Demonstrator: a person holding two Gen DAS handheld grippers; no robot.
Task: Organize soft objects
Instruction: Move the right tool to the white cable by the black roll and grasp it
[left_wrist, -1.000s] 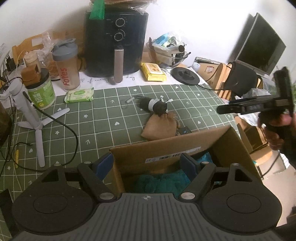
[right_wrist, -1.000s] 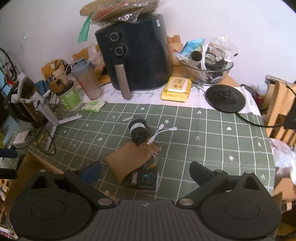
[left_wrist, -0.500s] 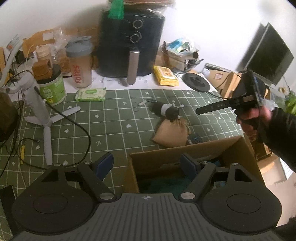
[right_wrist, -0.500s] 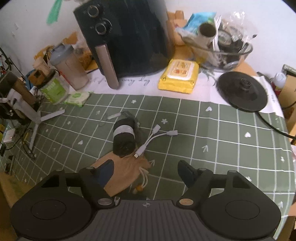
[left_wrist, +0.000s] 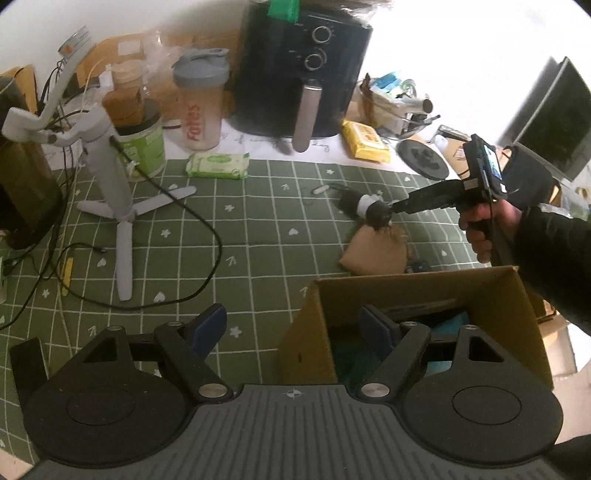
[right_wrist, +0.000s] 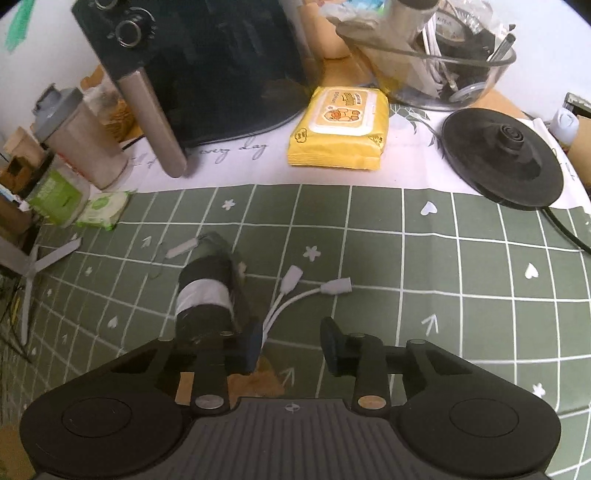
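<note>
- While my left gripper (left_wrist: 291, 325) hovers with its jaws wide and nothing pressed between them, its fingers straddle the near wall of the cardboard box (left_wrist: 524, 295), so I judge that hand is just waiting over the drop-off.
- Part of the job looks done: teal cloth (left_wrist: 351, 362) lies inside the box, with a lighter blue bit (left_wrist: 458, 319) beside it. The box is deep and shadowed, so I can't say for sure how many pieces are in there.
- Still out on the green checked mat (right_wrist: 443, 280) are the black rolled bundle (right_wrist: 205, 295) with its pale band, and the tan drawstring pouch (left_wrist: 373, 251) just beside the box's far wall.
- My right gripper (right_wrist: 291, 341) is down at the mat near the bundle's end. Its jaws have just been closing and now stand narrow, yet I see only bare mat and a sliver of pouch between them.
- The white split cable (right_wrist: 295, 291) touches my right gripper's left fingertip (right_wrist: 253, 343), and the roll lies just outside that finger, not between the pads.
- What is left, as I judge it: grab the roll, carry it to the box, then the pouch.
- Other holders are not mine to fill: the glass bowl (right_wrist: 495, 74) at the back is crammed with cables and odds and ends.
</note>
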